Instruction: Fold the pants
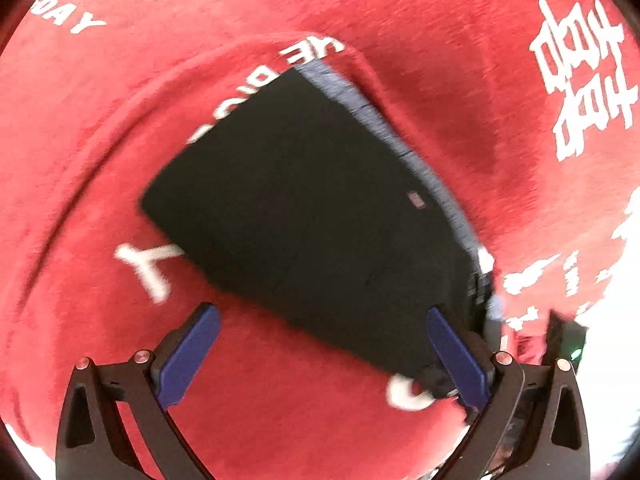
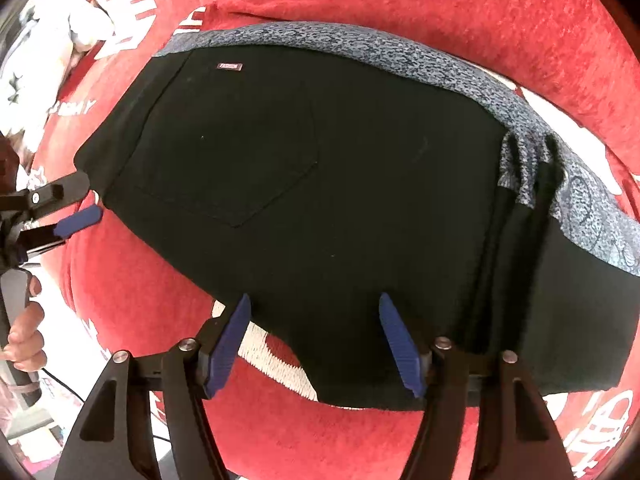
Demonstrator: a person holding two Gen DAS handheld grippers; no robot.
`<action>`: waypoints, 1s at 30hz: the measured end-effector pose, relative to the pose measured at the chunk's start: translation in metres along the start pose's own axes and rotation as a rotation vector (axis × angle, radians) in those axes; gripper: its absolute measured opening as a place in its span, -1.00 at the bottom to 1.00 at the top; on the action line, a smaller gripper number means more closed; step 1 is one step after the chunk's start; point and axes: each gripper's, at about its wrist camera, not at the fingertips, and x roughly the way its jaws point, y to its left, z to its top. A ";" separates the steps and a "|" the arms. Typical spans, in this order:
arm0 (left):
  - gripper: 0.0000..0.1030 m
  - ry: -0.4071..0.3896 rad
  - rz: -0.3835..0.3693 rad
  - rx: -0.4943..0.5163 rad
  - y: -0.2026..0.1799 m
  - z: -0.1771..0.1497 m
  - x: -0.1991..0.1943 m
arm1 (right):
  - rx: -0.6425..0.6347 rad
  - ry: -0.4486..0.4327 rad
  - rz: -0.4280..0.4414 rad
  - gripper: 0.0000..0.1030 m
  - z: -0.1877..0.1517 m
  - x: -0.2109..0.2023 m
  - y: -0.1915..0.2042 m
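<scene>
The black pants (image 1: pixel 304 216) lie folded into a compact block on the red blanket, with a blue-grey speckled waistband (image 1: pixel 384 120) along one edge. In the right wrist view the pants (image 2: pixel 320 200) show a back pocket, a small label and the waistband (image 2: pixel 400 60). My left gripper (image 1: pixel 324 344) is open, just above the near edge of the pants, holding nothing. It also shows at the left of the right wrist view (image 2: pixel 80 200), beside a pants corner. My right gripper (image 2: pixel 316 332) is open at the near edge of the pants, empty.
A red blanket (image 1: pixel 400 8) with white lettering covers the whole surface under the pants; it also fills the right wrist view (image 2: pixel 480 0). A hand (image 2: pixel 24 336) holds the left gripper's handle at the far left. White items (image 2: pixel 80 12) lie at the blanket's far left.
</scene>
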 end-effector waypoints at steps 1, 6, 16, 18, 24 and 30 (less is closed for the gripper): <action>1.00 -0.008 -0.026 -0.017 -0.002 0.003 0.001 | -0.006 -0.003 -0.004 0.37 0.000 0.000 0.000; 1.00 -0.049 -0.033 -0.085 -0.007 0.019 0.014 | -0.001 -0.017 0.005 0.38 -0.002 0.000 0.002; 0.76 -0.081 0.121 0.004 -0.044 0.032 0.020 | 0.011 -0.030 0.028 0.38 -0.005 -0.003 -0.003; -0.15 -0.065 0.222 0.010 -0.039 0.035 0.025 | 0.017 -0.044 0.047 0.39 -0.003 -0.013 -0.006; -0.29 -0.166 0.582 0.484 -0.100 0.006 0.033 | 0.018 -0.152 0.115 0.39 0.032 -0.072 -0.022; -0.29 -0.230 0.818 0.847 -0.128 -0.035 0.058 | -0.091 -0.116 0.290 0.39 0.120 -0.102 0.010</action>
